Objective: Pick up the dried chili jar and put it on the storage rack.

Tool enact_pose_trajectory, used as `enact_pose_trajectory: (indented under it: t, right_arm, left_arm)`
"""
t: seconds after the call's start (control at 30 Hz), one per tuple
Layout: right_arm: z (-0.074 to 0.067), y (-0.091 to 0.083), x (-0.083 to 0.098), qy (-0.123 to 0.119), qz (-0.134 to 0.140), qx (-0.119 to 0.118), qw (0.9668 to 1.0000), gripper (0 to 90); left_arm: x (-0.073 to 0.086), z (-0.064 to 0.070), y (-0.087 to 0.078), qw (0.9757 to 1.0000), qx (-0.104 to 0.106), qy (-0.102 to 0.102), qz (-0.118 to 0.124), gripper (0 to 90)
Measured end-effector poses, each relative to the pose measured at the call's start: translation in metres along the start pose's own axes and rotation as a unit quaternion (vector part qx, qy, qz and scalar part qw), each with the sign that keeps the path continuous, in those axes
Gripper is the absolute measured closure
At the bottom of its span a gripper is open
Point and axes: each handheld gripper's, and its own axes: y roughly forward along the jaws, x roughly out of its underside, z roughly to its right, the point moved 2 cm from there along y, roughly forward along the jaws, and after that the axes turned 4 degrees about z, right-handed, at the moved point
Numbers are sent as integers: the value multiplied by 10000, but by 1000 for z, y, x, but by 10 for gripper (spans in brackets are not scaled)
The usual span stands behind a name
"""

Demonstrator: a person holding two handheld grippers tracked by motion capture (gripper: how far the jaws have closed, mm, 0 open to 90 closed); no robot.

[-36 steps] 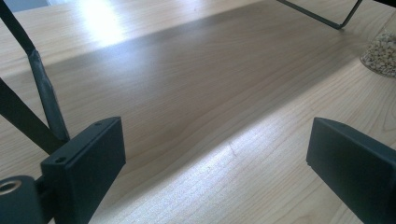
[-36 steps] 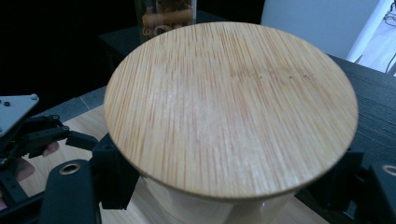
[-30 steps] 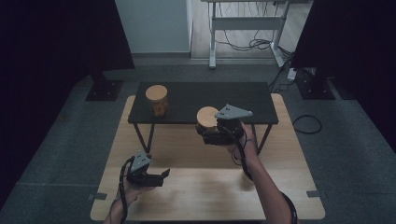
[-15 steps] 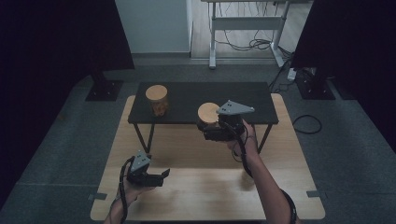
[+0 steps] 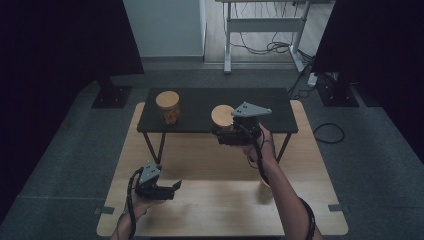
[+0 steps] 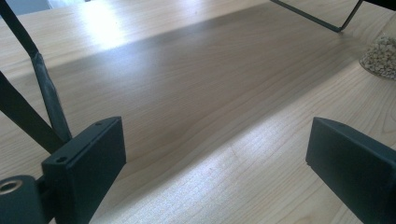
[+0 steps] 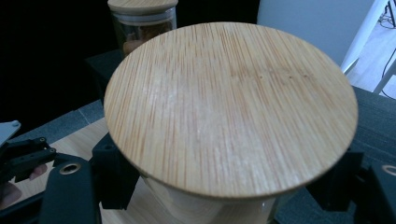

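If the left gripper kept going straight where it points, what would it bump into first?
Probably the glass jar of pale bits at the picture's right edge; otherwise just bare wooden tabletop lies between the left gripper's open jaws. Depth is unclear.

A: What is each tool looking like?
B: The left tool (image 5: 172,187) and right tool (image 5: 216,134) are showing black bodies, grey three-cornered plates, trailing black cables, and blocky black jaws with small screws.
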Motion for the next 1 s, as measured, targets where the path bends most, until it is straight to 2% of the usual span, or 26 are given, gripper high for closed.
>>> enact_pose_trajectory:
  t: [0.43, 1.0]
  right_arm:
    - [8, 9, -4, 78, -36, 107, 9999, 241]
    - [18, 27, -10, 150, -106, 196, 9996, 241]
  left_arm:
    - [0, -1, -3, 10000, 17, -21, 72, 44]
    - [0, -4, -2, 10000, 8, -56, 54, 45]
